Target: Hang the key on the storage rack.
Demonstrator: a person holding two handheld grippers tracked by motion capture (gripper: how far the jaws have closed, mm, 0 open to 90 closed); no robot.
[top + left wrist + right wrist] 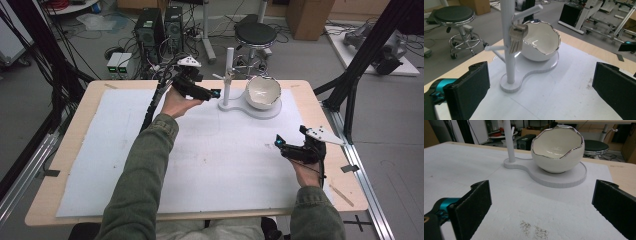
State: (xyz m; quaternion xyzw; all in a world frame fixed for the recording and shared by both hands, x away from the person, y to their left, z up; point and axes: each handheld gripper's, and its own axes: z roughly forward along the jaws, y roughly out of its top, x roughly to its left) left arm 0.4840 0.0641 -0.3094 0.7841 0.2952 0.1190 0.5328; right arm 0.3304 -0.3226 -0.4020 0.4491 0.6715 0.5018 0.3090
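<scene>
A white stand (227,104) with a thin pole (508,50) and side pegs stands at the back of the table. A small metallic piece (517,37) with comb-like teeth hangs on the pole by an upper peg. On the stand's round base (564,181) sits a white egg-shaped bowl (263,92) with a jagged silver rim (557,147); I see nothing inside it. My left gripper (214,93) is held just left of the pole, open and holding nothing (541,86). My right gripper (280,144) rests open near the table's right edge and faces the bowl (541,207).
A white mat (120,150) covers most of the wooden table (75,125). Beyond the far edge are a black stool (255,34), computer towers (150,27) and cables on the floor. Black frame posts (372,47) rise at both sides.
</scene>
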